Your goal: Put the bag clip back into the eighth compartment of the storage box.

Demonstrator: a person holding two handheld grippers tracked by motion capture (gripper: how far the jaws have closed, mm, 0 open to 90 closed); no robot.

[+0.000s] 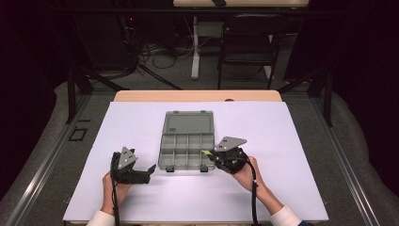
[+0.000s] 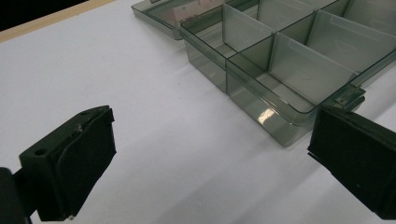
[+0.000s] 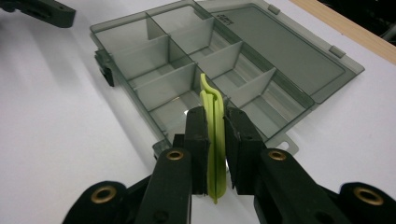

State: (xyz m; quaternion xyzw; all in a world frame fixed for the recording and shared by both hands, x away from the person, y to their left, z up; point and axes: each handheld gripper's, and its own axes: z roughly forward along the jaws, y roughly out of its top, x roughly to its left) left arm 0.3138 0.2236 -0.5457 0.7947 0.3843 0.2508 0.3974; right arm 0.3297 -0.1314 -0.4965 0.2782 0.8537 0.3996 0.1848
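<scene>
A: Free room? White table cover (image 1: 141,127) is lying bare left, right & in front of the organiser box (image 1: 188,146).

B: Obstacles?

A: Box is sitting mid-table, lid (image 1: 188,122) lying open flat behind it, blocking the far approach. Dividers (image 3: 161,46) are splitting the tray into small compartments; each is staying open from above.

B: Grippers crowding?

A: Left gripper (image 1: 141,175) is resting near the front-left corner, jaws wide. Right gripper (image 1: 212,159), clamping a green clip (image 3: 214,140), is hanging at the front-right corner.

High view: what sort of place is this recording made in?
Probably a lab or recording studio rather than a home: a white-covered table ringed by dark drapes, cables on the floor, a folding chair behind, and a clear compartment box laid out.
</scene>
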